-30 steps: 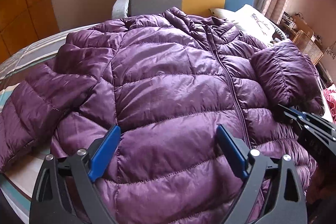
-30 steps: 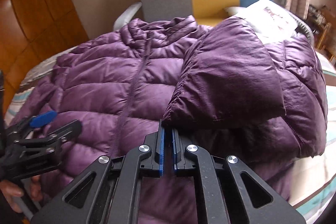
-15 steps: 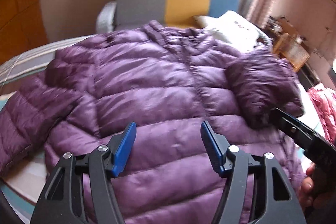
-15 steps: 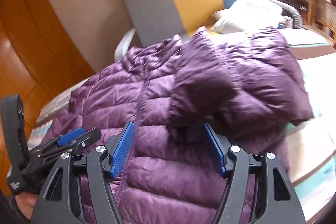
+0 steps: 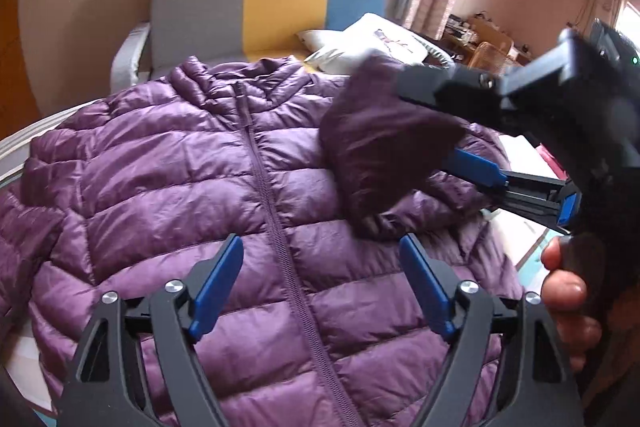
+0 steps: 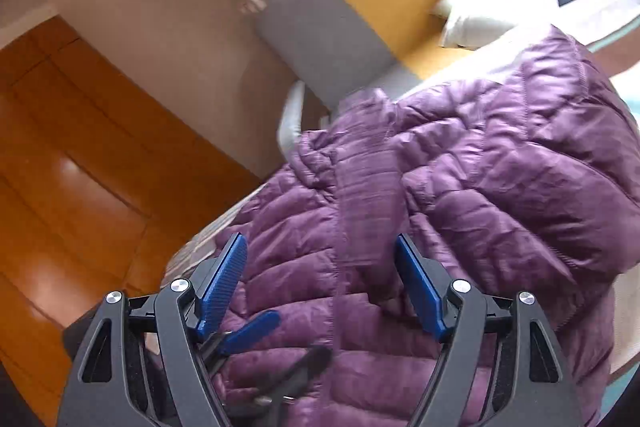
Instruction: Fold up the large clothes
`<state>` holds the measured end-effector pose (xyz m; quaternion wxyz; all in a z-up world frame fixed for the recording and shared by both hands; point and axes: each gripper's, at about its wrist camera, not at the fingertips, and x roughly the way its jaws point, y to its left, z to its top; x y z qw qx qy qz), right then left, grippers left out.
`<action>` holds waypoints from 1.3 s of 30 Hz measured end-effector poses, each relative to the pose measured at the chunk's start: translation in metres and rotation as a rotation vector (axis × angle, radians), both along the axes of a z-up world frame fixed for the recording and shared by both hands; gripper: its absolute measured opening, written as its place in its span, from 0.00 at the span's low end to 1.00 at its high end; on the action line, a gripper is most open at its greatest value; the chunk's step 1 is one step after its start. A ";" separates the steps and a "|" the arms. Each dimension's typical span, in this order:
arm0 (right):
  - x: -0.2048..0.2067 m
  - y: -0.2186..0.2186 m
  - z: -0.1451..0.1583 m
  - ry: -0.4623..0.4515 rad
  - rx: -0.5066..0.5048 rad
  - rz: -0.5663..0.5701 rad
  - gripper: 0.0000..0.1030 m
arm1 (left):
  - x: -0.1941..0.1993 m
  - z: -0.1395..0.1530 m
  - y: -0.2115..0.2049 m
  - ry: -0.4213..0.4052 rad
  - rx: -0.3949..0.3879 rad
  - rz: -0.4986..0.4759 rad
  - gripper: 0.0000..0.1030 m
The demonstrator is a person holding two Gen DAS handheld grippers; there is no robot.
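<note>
Left wrist view: your left gripper (image 5: 320, 285) hovers over the purple quilted puffer jacket (image 5: 208, 187) lying zipped, front up, on the bed; jaws opening, nothing between them. Folded-in sleeve (image 5: 380, 151) lies across the chest (cuff end down). Your right gripper (image 5: 436, 119) is around it, jaws spreading.

Right wrist view: right gripper jaws apart over the jacket, blurry sleeve between them, pads not pressing.
</note>
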<state>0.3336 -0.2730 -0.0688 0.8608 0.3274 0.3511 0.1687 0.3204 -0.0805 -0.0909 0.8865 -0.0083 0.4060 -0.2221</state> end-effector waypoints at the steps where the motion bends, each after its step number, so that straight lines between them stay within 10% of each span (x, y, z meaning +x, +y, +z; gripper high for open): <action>1: 0.000 -0.001 -0.001 0.004 0.020 0.004 0.74 | 0.001 0.000 -0.002 0.003 -0.010 -0.009 0.79; 7: -0.015 -0.027 -0.004 0.038 -0.095 -0.136 0.74 | 0.020 -0.010 -0.009 0.066 -0.046 0.013 0.72; 15: -0.038 -0.051 -0.007 0.051 -0.286 -0.289 0.74 | 0.044 -0.036 0.013 0.196 -0.168 0.130 0.01; 30: -0.005 -0.052 -0.016 0.101 -0.466 -0.298 0.74 | 0.037 -0.009 0.086 0.054 -0.153 0.299 0.00; 39: 0.027 -0.015 -0.059 0.224 -0.670 -0.227 0.74 | 0.034 -0.042 0.099 0.084 -0.074 0.336 0.00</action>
